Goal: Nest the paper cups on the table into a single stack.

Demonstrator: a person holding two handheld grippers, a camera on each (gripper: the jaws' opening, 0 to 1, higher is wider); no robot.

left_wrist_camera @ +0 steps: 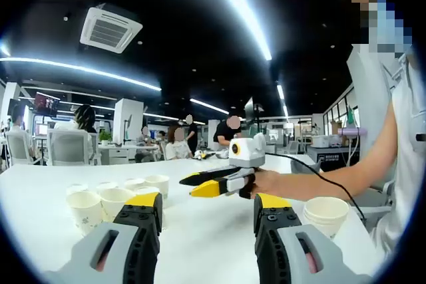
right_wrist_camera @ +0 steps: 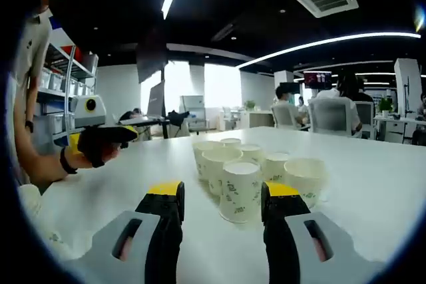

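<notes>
Several white paper cups (right_wrist_camera: 251, 155) stand upright in a loose cluster on the white table (right_wrist_camera: 373, 164). My right gripper (right_wrist_camera: 223, 194) is open. The nearest cup (right_wrist_camera: 239, 191) stands just ahead of its tips, in line with the gap, and the jaws are not closed on it. In the left gripper view the same cluster (left_wrist_camera: 116, 199) sits at the left, and the right gripper (left_wrist_camera: 200, 184), held in a hand, points at it. My left gripper (left_wrist_camera: 208, 204) is open and holds nothing. Another cup (left_wrist_camera: 325, 214) stands apart at the right.
The person (left_wrist_camera: 399, 138) holding the grippers stands at the table's right end. The left gripper (right_wrist_camera: 100, 141) hovers over the table's left side in the right gripper view. Chairs, desks and seated people (left_wrist_camera: 176, 144) lie beyond the far edge. Bare tabletop (left_wrist_camera: 213, 231) separates the cluster from the lone cup.
</notes>
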